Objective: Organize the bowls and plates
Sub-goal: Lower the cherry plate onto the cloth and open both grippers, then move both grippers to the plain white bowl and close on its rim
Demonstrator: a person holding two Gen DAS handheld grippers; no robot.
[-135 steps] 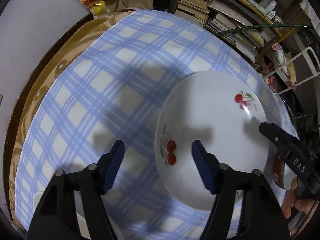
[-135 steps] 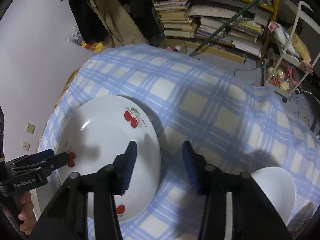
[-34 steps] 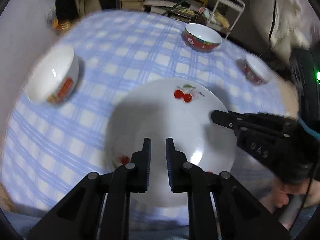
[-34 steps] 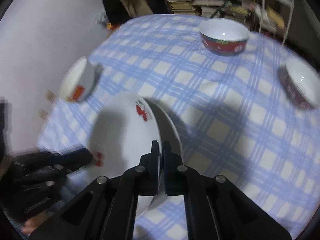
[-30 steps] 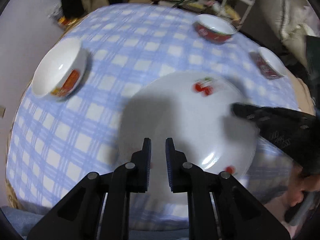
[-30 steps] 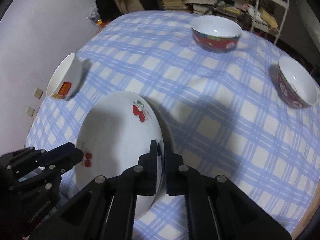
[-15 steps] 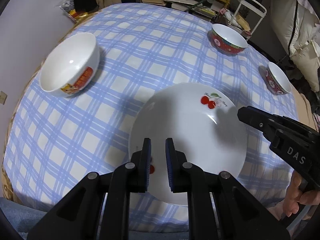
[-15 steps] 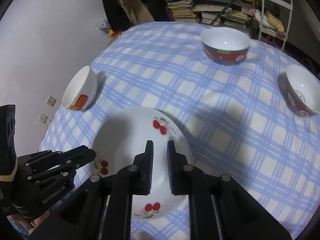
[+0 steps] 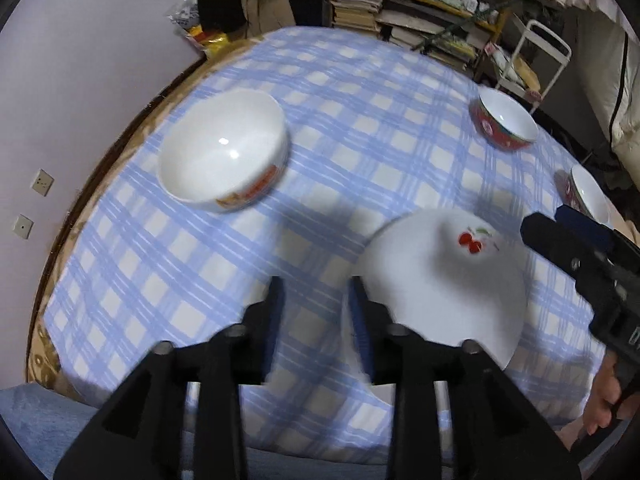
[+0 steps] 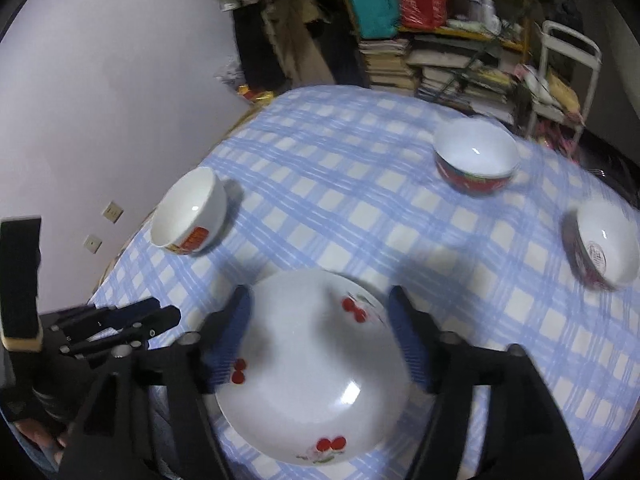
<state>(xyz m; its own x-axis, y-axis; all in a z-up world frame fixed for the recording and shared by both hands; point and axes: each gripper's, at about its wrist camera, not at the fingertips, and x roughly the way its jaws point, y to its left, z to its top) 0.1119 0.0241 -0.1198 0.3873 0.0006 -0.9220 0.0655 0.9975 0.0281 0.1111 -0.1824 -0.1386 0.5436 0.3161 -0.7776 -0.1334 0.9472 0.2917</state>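
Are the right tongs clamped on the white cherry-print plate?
No, the right tongs are opening, their pads clear of the white cherry-print plate.

- Left wrist view: looks steeply down from above the near edge of the checked tablecloth [image 9: 360, 128], facing the bookshelf [image 9: 400, 8] beyond the far edge; the cherry plate [image 9: 440, 292] lies close, right of centre.
- Right wrist view: looks down less steeply from above the same near edge, directly over the cherry plate [image 10: 316, 364], facing the same bookshelf [image 10: 440, 64].
- Shared: plate, tablecloth, white bowl [image 9: 224, 152] [image 10: 188, 216], two red bowls, bookshelf.
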